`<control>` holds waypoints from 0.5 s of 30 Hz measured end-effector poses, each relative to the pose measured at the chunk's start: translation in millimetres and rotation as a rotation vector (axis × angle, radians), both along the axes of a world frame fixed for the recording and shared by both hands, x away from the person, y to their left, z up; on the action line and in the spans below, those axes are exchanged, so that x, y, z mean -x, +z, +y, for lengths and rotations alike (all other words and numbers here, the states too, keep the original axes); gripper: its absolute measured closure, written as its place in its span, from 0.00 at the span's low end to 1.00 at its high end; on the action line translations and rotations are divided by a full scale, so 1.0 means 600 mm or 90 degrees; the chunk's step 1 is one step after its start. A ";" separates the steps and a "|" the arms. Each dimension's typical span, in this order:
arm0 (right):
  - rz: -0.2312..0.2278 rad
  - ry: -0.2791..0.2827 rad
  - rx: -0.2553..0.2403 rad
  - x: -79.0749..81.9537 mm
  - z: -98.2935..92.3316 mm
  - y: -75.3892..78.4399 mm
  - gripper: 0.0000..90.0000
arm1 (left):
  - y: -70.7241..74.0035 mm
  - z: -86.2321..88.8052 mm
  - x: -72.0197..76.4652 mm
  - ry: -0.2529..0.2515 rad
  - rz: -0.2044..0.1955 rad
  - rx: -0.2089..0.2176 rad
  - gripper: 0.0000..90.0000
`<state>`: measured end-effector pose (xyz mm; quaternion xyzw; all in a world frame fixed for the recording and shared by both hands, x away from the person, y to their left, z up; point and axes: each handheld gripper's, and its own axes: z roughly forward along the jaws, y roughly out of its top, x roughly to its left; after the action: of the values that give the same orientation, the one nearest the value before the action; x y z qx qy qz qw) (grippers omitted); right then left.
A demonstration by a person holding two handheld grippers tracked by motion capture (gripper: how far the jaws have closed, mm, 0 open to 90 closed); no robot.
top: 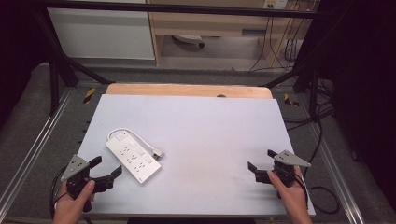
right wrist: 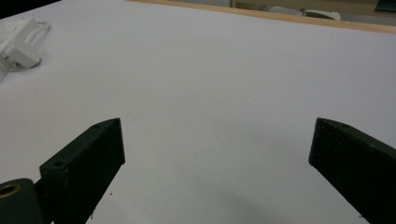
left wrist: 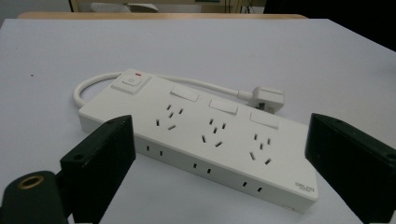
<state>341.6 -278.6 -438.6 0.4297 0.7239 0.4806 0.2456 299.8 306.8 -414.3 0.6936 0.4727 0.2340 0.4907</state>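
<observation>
A white power strip [top: 133, 159] lies flat on the pale table top [top: 205, 126], left of centre, with its short cable looped behind it and its plug [top: 158, 153] resting beside it. In the left gripper view the power strip [left wrist: 205, 140] sits just beyond the jaws, with its plug [left wrist: 266, 99] behind it. My left gripper [top: 106, 169] is held at the near left corner, open, its jaws wide apart and empty. Over at the near right my right gripper [top: 261, 162] is open too, with bare table between its jaws. In the right gripper view the plug [right wrist: 21, 49] shows at far left.
A wooden strip [top: 187, 89] borders the table's far edge. Black frame bars [top: 60, 70] stand at both sides, and cables [top: 322, 140] trail on the floor to the right. Cabinets stand beyond the table.
</observation>
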 end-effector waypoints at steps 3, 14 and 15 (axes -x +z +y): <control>0.002 0.001 0.003 0.000 0.001 0.001 0.04 | 0.000 0.001 0.000 0.001 -0.002 0.002 0.10; 0.004 0.003 0.009 0.002 0.006 0.002 0.03 | 0.004 0.000 0.001 -0.004 -0.011 0.003 0.10; 0.004 0.003 0.008 0.003 0.006 0.002 0.03 | 0.004 0.000 0.001 -0.004 -0.011 0.005 0.10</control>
<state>340.0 -274.8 -437.2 0.4282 0.7286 0.4752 0.2451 299.2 307.0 -411.8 0.6912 0.4671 0.2363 0.4982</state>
